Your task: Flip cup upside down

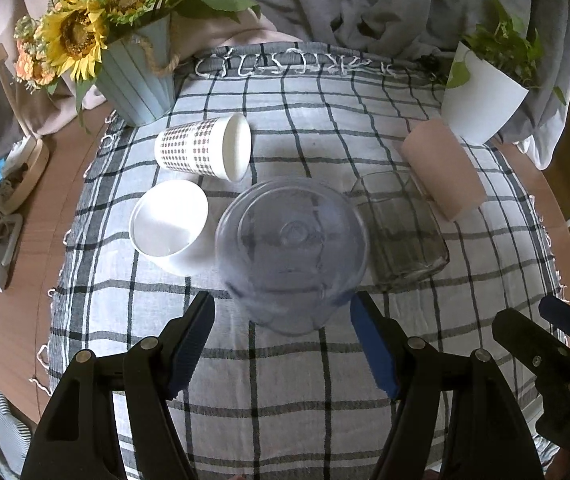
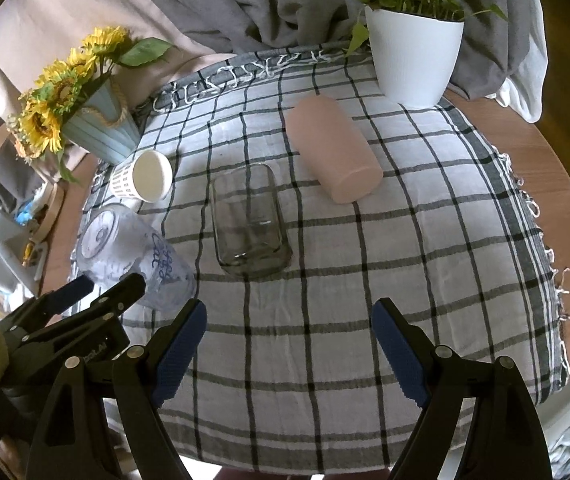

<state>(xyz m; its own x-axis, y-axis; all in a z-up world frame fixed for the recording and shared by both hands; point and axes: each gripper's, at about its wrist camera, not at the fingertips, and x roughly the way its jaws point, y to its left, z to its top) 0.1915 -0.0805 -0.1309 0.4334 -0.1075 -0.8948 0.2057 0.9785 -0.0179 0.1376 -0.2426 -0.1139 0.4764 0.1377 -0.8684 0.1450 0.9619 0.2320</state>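
Note:
A clear plastic cup (image 1: 291, 248) with blue print stands upside down on the checked cloth (image 1: 285, 392), base up. It also shows in the right wrist view (image 2: 133, 254). My left gripper (image 1: 283, 316) is open, its blue-padded fingers on either side of the cup's rim, not touching it. My right gripper (image 2: 289, 322) is open and empty over bare cloth, to the right of the left gripper. A clear glass (image 2: 249, 226) lies on its side ahead of it. A pink cup (image 2: 333, 148) lies on its side further back.
A white cup (image 1: 171, 226) stands upside down left of the plastic cup. A patterned paper cup (image 1: 205, 148) lies on its side behind. A sunflower pot (image 1: 137, 76) is at the back left, a white plant pot (image 1: 481, 96) at the back right. The table edge (image 2: 557, 200) curves right.

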